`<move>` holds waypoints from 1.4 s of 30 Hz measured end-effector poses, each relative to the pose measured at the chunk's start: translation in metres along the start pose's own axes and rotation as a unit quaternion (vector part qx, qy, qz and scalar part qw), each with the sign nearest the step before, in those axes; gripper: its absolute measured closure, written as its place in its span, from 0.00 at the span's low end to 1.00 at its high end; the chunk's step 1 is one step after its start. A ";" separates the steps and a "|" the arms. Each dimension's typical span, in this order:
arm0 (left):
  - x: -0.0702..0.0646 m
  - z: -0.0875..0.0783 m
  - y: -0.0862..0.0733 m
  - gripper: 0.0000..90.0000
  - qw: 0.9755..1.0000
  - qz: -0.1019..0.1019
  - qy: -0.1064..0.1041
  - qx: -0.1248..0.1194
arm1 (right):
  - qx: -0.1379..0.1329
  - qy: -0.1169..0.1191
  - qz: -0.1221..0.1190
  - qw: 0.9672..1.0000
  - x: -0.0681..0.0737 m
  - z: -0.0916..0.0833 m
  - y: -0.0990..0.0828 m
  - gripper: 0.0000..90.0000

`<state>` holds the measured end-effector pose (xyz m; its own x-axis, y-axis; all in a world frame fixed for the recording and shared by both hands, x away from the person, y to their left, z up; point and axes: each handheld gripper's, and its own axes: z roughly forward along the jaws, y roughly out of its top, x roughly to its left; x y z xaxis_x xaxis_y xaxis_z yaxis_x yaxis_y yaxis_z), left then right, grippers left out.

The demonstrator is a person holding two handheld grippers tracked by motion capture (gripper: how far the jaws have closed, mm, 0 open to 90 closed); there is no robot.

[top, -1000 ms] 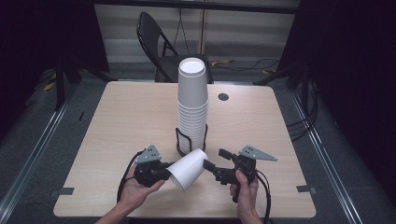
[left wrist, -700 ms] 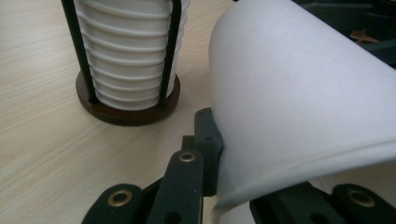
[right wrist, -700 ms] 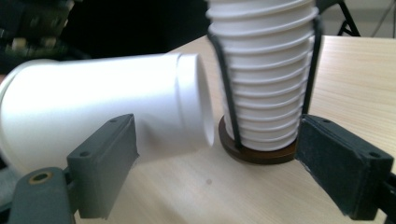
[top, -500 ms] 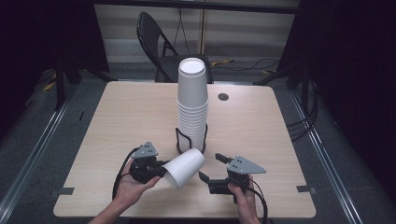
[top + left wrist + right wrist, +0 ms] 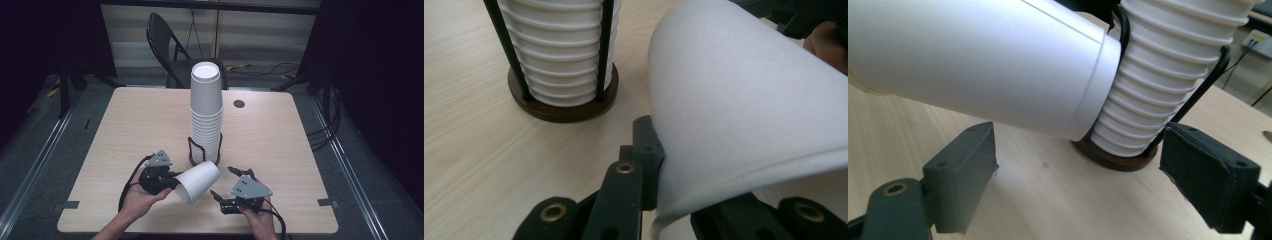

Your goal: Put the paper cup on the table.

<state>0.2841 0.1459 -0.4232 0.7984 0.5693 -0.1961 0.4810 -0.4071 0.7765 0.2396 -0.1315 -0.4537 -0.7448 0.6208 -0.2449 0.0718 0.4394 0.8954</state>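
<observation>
At the bottom of the high view, my left gripper held a single paper cup by its rim wall, jaws clamped with one pad inside the mouth. The cup lay tilted on its side, base toward the rack. Over the last second the cup had dropped lower in frame and tipped further over. My right gripper, lower right, had sunk and swung beneath it, its jaws just been closing yet standing part open with nothing between the pads. I judged a handover was being prepared. Beyond, mid-frame, the cup stack stood upright in the rack on the table.
</observation>
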 end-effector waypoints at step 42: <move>-0.001 0.027 0.027 0.96 0.986 0.013 -0.019 0.163 | 0.037 0.056 -0.207 0.976 0.043 0.024 0.020 0.09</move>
<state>0.3063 0.1156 -0.4180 0.8221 0.5307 -0.2063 0.5462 -0.6325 0.5491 0.2252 -0.0810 -0.4555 -0.7873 0.3081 -0.5341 -0.2058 0.6852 0.6987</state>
